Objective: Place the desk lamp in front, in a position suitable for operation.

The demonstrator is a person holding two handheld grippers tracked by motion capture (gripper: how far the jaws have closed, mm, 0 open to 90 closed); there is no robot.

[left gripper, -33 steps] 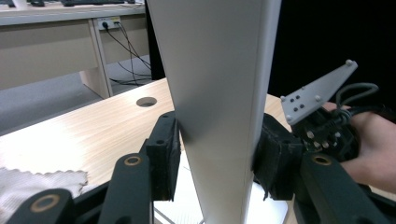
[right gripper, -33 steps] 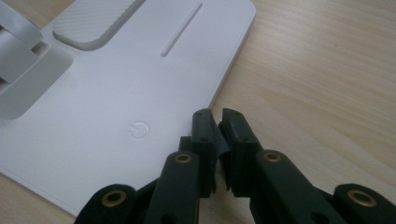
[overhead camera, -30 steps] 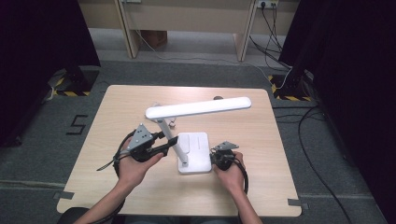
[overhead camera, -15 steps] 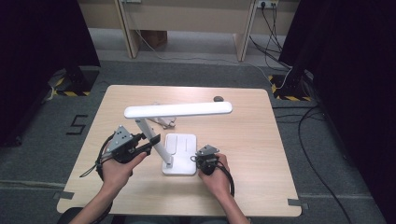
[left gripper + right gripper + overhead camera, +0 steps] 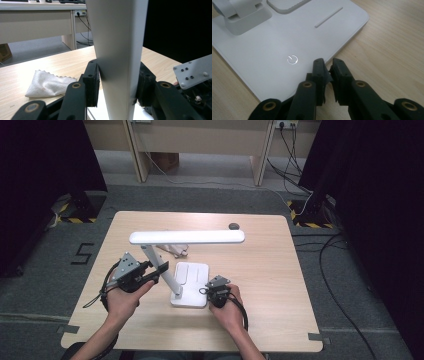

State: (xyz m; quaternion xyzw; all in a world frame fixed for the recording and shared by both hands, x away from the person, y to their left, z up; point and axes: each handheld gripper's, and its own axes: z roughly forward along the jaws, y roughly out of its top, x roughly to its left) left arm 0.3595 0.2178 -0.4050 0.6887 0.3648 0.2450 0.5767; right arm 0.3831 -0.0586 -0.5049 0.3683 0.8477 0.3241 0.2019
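Lamp (image 5: 187, 238) dragged leftward since before; left hand-held gripper (image 5: 159, 269) clamps its arm, right hand-held gripper (image 5: 214, 284) just parted slightly, empty.

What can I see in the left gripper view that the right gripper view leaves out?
Left gripper view: the left tool, its jaws just closed, clamps the lamp arm. A white cloth lies on the wooden table behind. Right gripper view instead: the right tool, its jaws just opening a little with nothing between them, poised over the lamp base near its lit power symbol. Both: that table and each tool's own black jaws.
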